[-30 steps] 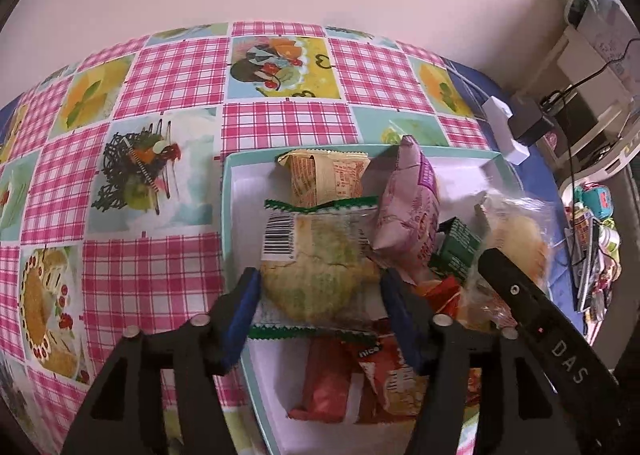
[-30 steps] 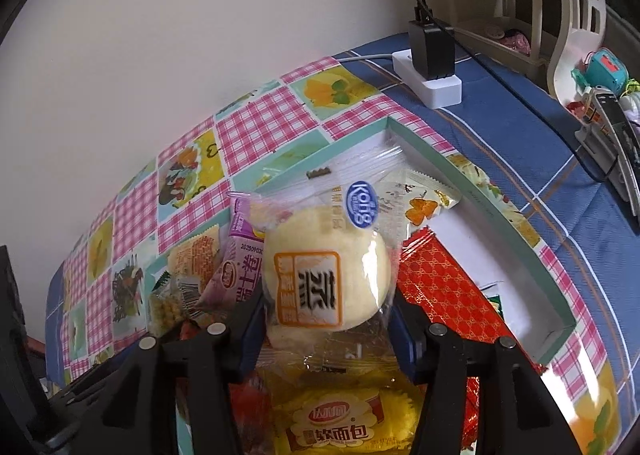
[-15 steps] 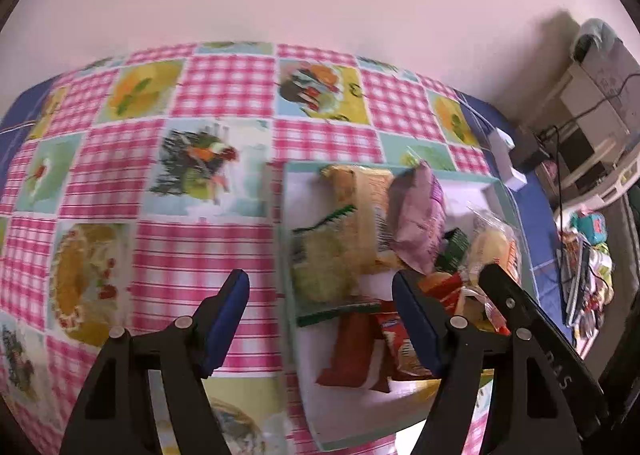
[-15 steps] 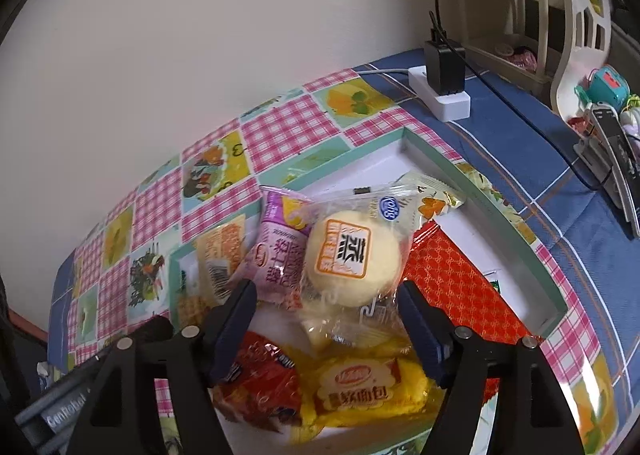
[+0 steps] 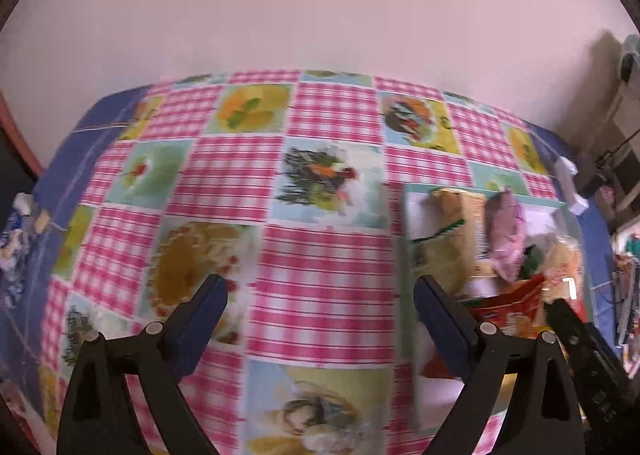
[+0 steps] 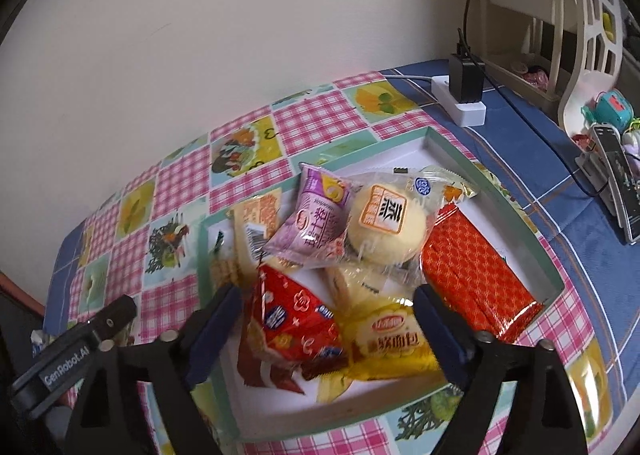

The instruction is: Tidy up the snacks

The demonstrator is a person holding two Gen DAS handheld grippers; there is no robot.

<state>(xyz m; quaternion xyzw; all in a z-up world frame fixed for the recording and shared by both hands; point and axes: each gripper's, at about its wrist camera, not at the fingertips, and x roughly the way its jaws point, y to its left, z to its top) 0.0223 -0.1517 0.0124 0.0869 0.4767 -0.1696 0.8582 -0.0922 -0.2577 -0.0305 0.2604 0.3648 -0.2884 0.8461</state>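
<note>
A teal-rimmed white tray (image 6: 500,195) on the checked tablecloth holds several snack packs. Among them are a round bun in a clear wrapper (image 6: 386,223), a purple pack (image 6: 316,219), a red pack (image 6: 296,323) and a yellow bread pack (image 6: 392,339). My right gripper (image 6: 326,295) hovers over the tray's near half, its jaws opening, nothing pressed between them. My left gripper (image 5: 320,291) hangs over bare tablecloth left of the tray (image 5: 408,191), jaws opening and empty. The green-edged cracker pack (image 5: 440,251) lies in the tray.
An orange-red patterned pack (image 6: 472,267) lies along the tray's right side. A white power strip with a black charger (image 6: 460,103) sits behind the tray, its cable running off. A remote (image 6: 620,183) and toys lie right of it. A wall bounds the table's far edge.
Both grippers let go and opened wide. The left one left the cracker pack in the tray and swung left over the cloth. The right one drew back and up from the bun.
</note>
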